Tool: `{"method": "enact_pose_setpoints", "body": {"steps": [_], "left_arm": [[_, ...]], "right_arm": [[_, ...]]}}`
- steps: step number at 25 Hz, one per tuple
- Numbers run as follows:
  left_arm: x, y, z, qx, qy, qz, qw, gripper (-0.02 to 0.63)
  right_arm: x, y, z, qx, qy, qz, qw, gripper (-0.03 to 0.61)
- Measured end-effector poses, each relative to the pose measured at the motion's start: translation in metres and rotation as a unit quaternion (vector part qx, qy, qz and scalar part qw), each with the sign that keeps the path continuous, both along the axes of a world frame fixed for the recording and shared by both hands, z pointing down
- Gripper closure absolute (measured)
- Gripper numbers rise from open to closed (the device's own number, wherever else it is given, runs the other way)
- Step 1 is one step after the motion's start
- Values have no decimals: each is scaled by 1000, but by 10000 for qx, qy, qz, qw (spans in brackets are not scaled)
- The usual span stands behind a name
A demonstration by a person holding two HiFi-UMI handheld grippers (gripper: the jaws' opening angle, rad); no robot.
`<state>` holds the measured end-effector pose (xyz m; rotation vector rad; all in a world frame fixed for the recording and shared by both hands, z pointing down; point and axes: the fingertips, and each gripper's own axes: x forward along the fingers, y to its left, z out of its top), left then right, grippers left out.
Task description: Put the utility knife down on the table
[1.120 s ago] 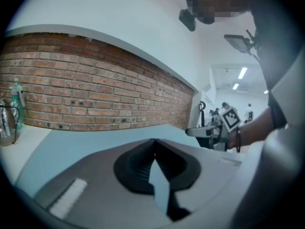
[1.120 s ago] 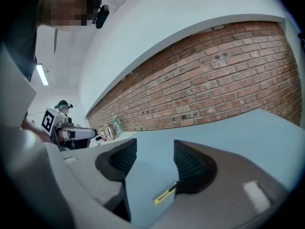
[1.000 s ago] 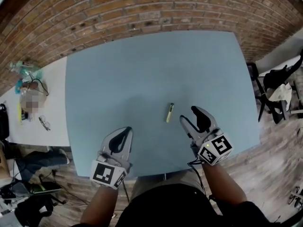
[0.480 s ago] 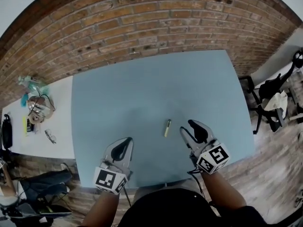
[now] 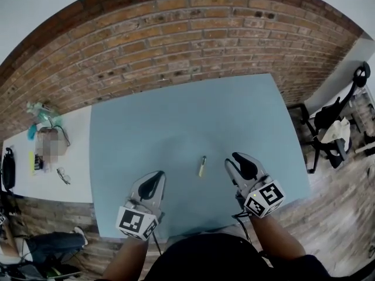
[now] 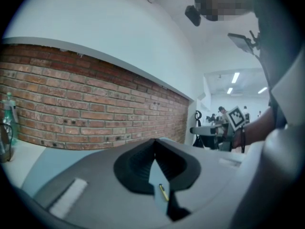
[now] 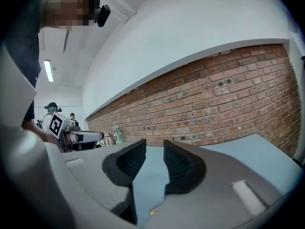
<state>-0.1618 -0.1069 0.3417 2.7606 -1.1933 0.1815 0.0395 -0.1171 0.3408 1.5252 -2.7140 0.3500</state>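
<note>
The utility knife (image 5: 202, 166), slim and yellowish, lies on the blue table (image 5: 176, 122), apart from both grippers. It shows as a yellow sliver low between the jaws in the left gripper view (image 6: 163, 192) and the right gripper view (image 7: 154, 211). My left gripper (image 5: 159, 174) hovers near the table's front edge, left of the knife, its jaws shut and empty (image 6: 155, 143). My right gripper (image 5: 232, 158) hangs just right of the knife; its jaws are closing, with a gap still between them and nothing in it (image 7: 155, 149).
A brick wall (image 5: 176, 45) runs behind the table. A white side table (image 5: 41, 168) at the left carries a bottle, cables and glasses. A black chair (image 5: 328, 127) stands at the right on the wooden floor (image 5: 328, 209).
Both grippers have lifted a little above the table. The right jaws have narrowed. The knife lies where it was.
</note>
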Motion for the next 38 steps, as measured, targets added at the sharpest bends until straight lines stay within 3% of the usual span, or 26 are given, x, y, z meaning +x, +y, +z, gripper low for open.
{"method": "enact_pose_setpoints", "body": {"steps": [12, 24, 28, 38], "left_arm": [[-3, 11, -33, 430, -89, -72, 9990, 611], [-40, 8, -61, 551, 125, -521, 9970, 611], [-45, 14, -59, 547, 122, -573, 9968, 611], [-57, 27, -53, 505, 113, -676, 9964, 611]], "right_arm": [[18, 16, -29, 327, -34, 120, 9994, 503], [19, 23, -57, 798, 28, 276, 9964, 545], [25, 30, -58, 834, 71, 416, 9956, 574], [19, 39, -62, 873, 287, 406, 9949, 575]]}}
